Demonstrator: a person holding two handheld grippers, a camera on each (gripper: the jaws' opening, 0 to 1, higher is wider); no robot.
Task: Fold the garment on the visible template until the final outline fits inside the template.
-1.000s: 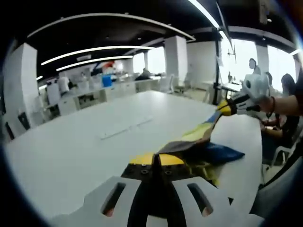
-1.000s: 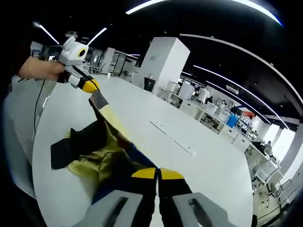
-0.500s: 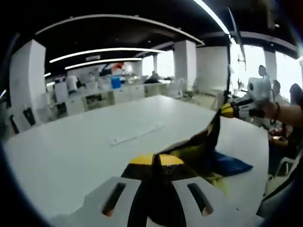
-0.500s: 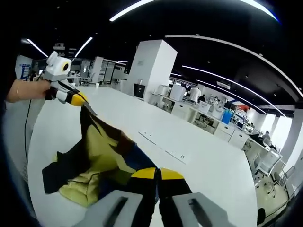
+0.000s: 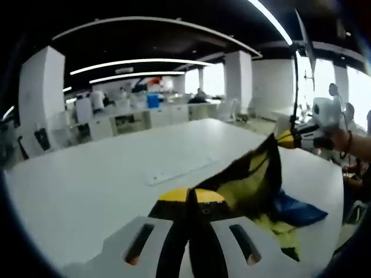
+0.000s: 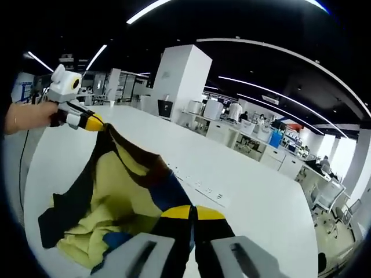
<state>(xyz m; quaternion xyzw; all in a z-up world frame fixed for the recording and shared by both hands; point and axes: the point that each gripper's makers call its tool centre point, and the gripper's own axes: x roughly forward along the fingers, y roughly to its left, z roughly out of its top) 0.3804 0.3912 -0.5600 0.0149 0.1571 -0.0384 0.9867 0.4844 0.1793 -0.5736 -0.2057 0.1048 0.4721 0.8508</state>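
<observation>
Hanging slack between the left gripper (image 5: pixel 192 197) and right gripper (image 6: pixel 193 213), each clamped together on an edge, the garment (image 6: pixel 119 197) at lower left sags onto the white table (image 6: pixel 255 202), looking light, limp, best held by its corners.

Soft matt cloth garment (image 6: pixel 124 191) hangs over the smooth, faintly glossy white table (image 6: pixel 255 202).

Long ceiling light strips (image 5: pixel 139 61) and bright windows (image 5: pixel 324 81) at the far side light my white tabletop (image 5: pixel 87 179) evenly, while fisheye bending curves everything near the edges and the left gripper view looks slightly soft.
</observation>
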